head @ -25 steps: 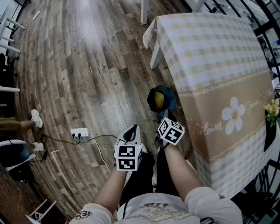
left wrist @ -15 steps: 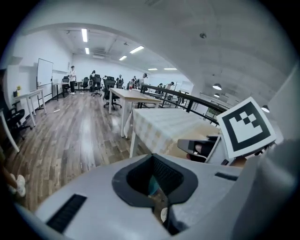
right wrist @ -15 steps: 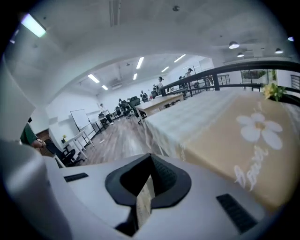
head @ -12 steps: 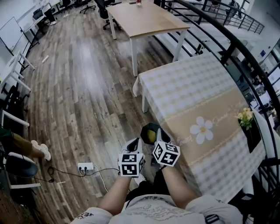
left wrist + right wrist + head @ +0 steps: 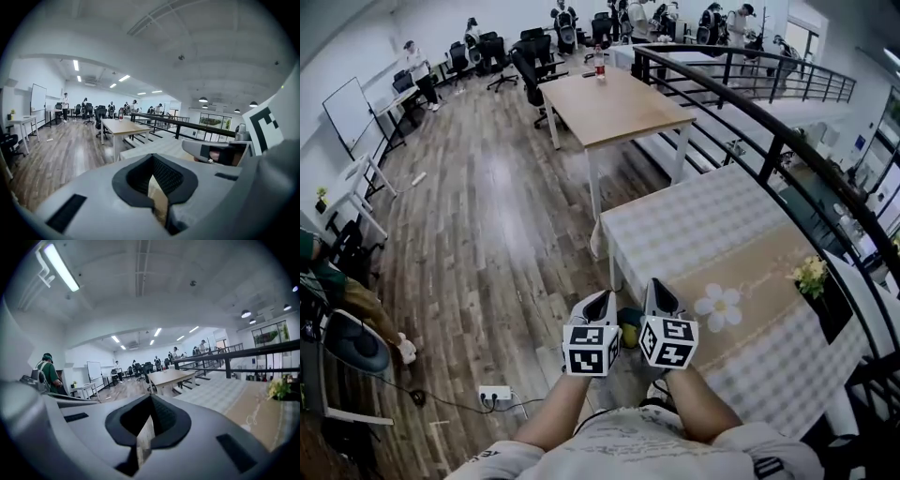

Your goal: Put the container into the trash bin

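Note:
In the head view my left gripper (image 5: 602, 298) and right gripper (image 5: 654, 286) are held side by side in front of me, pointing away across the room. Both are shut, with nothing between the jaws. The left gripper view (image 5: 157, 194) and the right gripper view (image 5: 145, 433) each show only a thin slit where the jaws meet. The dark trash bin (image 5: 629, 319) stands on the floor beside the clothed table and is mostly hidden between the two grippers. Something yellow (image 5: 629, 335) shows inside it.
A table under a checked cloth with a flower print (image 5: 741, 272) stands to the right, with a flower pot (image 5: 814, 281) at its far side and a black railing (image 5: 769, 131) behind. A wooden table (image 5: 609, 103) stands further off. A power strip (image 5: 495, 394) lies on the floor at the left.
Both grippers have risen and tipped up towards level. The head view has swung up from the floor to the room. The bin has slid from above the grippers to between them.

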Motion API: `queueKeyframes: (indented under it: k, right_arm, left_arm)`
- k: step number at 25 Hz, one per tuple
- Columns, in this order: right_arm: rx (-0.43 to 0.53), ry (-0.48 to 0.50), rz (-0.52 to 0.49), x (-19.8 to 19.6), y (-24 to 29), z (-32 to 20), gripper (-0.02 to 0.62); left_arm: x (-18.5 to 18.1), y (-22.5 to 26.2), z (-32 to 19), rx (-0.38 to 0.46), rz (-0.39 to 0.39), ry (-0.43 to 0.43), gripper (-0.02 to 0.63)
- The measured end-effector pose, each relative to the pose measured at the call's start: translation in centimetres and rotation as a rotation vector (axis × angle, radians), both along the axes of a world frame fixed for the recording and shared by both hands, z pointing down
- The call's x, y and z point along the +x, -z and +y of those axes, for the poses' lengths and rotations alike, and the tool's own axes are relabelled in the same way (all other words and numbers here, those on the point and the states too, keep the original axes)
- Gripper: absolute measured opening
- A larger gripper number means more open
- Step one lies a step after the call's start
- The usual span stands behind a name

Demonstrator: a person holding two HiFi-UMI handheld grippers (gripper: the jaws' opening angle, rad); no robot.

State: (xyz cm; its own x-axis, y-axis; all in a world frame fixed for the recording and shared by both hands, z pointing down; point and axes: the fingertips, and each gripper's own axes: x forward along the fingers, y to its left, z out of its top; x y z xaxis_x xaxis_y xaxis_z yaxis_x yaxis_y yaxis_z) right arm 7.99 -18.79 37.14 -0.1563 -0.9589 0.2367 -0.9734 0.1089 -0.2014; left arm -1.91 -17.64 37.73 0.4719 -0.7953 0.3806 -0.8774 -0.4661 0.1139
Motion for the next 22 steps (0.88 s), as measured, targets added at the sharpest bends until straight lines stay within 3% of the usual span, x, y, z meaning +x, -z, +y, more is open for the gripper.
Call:
queueKeyframes:
  k: [5, 9, 22]
  right_arm:
    - [0.121, -0.012, 0.084, 1.7, 6.4, 1.2, 0.002]
    - [0.172, -0.011, 0.081, 3.1, 9.3, 1.9, 0.002]
    - [0.097, 0.033, 0.028, 2.5, 7.6, 3.4, 0.002]
  left_arm:
    - [1.7, 5.1, -0.1, 0.106, 0.018, -0.024, 0.005]
    - [3.4, 7.1, 0.2, 0.143, 0.028, -0.046, 0.005]
    - [3.7, 6.4, 2.2, 0.125, 0.024, -0.057, 0.005]
